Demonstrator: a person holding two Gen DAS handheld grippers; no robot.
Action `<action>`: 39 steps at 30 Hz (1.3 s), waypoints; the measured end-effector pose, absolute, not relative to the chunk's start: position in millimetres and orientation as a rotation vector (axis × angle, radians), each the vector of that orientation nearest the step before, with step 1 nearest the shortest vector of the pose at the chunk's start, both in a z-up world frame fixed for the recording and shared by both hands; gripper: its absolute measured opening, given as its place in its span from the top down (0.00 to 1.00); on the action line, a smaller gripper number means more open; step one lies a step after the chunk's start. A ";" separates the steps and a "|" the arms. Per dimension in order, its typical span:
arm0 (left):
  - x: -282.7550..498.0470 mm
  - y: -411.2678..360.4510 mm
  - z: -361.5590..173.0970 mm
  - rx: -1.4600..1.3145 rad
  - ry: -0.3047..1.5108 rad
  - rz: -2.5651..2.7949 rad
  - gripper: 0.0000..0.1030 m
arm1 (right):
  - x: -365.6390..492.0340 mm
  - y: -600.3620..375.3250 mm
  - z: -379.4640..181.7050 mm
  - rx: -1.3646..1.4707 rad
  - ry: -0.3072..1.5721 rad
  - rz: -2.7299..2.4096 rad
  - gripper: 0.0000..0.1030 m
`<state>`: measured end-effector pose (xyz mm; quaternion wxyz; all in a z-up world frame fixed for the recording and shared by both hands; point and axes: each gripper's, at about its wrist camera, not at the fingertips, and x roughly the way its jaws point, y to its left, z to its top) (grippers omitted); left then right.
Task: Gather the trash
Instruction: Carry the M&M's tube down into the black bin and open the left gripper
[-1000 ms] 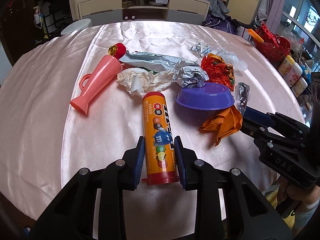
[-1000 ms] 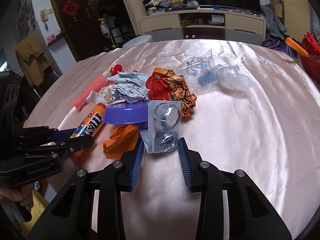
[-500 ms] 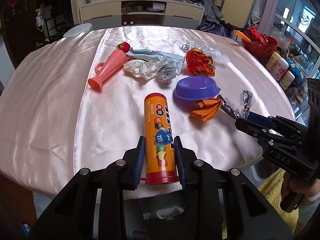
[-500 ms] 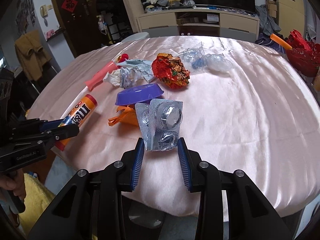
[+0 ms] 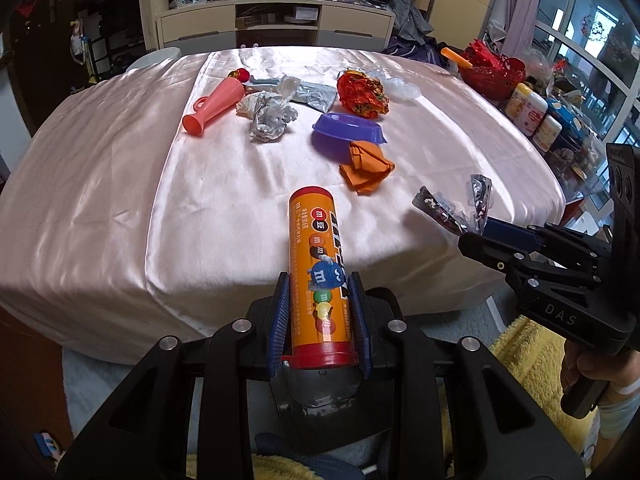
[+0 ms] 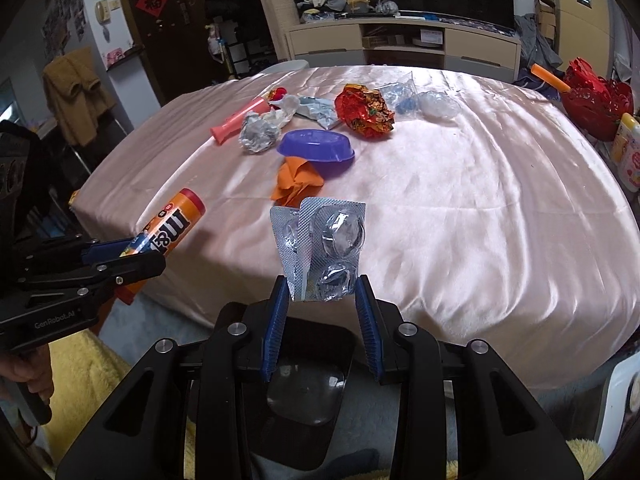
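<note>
— What's the table like from where you stand?

— It's a table (image 5: 120,208) under a shiny pink satin cloth, creased and catching the window light. The rubbish sits toward the far half: a pink plastic horn (image 5: 214,106), crumpled silver foil (image 5: 269,120), a grey pouch (image 5: 314,95), a red-and-gold foil wad (image 5: 362,94), clear plastic wrap (image 6: 434,105), and a purple bowl (image 5: 347,130) with an orange wrapper (image 5: 366,168) touching its near side.

— And the two grippers?

— Both are held off the near edge of the table, over a dark bin (image 6: 308,376) that stands on the floor below. The left gripper (image 5: 320,312) is clamped on an orange candy tube (image 5: 320,272) with red ends, which points out over the cloth. The right gripper (image 6: 322,306) grips a silver blister pack (image 6: 324,246) by its lower edge, and the pack stands upright above the pads.

— What about the room behind?

— A long low cream cabinet (image 5: 276,26) against the far wall, with clothes heaped on top beside a dark screen. A red basket (image 5: 494,74) and some bottles sit off to the right by the windows, and a yellow fluffy rug (image 6: 80,372) covers the floor near the bin.
</note>
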<state>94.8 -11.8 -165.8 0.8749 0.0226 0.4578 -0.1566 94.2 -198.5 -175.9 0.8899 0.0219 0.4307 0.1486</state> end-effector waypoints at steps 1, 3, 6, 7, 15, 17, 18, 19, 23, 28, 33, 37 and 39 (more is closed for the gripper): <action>89.3 -12.1 -166.6 0.050 0.956 -0.332 0.74 | 88.9 -196.4 -176.0 0.045 0.896 0.313 0.65; 79.5 -10.6 -169.8 0.046 0.960 -0.342 0.74 | 81.3 -194.1 -176.5 0.043 0.900 0.321 0.65; 67.8 -8.5 -179.3 0.033 0.983 -0.345 0.74 | 70.9 -191.6 -181.0 0.040 0.913 0.324 0.65; 65.2 -7.9 -182.7 0.032 0.991 -0.344 0.74 | 67.5 -190.5 -183.5 0.041 0.921 0.325 0.65; 48.6 -7.4 -227.3 0.017 1.096 -0.347 0.74 | 57.1 -181.2 -229.3 0.077 1.075 0.335 0.65; 47.4 -7.1 -241.0 0.014 1.130 -0.344 0.74 | 56.3 -179.0 -242.7 0.090 1.115 0.334 0.65; 47.2 -6.5 -247.7 0.008 1.149 -0.345 0.74 | 56.3 -178.1 -247.9 0.092 1.130 0.333 0.65; 47.1 -6.0 -253.9 0.001 1.167 -0.346 0.74 | 55.3 -176.4 -252.2 0.094 1.143 0.333 0.65; 46.3 -7.0 -272.9 0.006 1.218 -0.346 0.74 | 57.0 -175.8 -260.4 0.111 1.172 0.334 0.65; 49.8 -6.7 -284.8 0.012 1.257 -0.334 0.73 | 59.7 -173.5 -260.9 0.112 1.183 0.353 0.64; 52.8 -7.3 -285.7 0.026 1.268 -0.318 0.61 | 61.1 -175.7 -261.4 0.111 1.180 0.350 0.45; 54.0 -3.0 -283.5 0.031 1.264 -0.306 0.59 | 61.2 -184.6 -258.8 0.134 1.168 0.330 0.45; 54.7 -2.5 -281.3 0.033 1.258 -0.300 0.57 | 61.3 -192.7 -255.6 0.152 1.156 0.321 0.45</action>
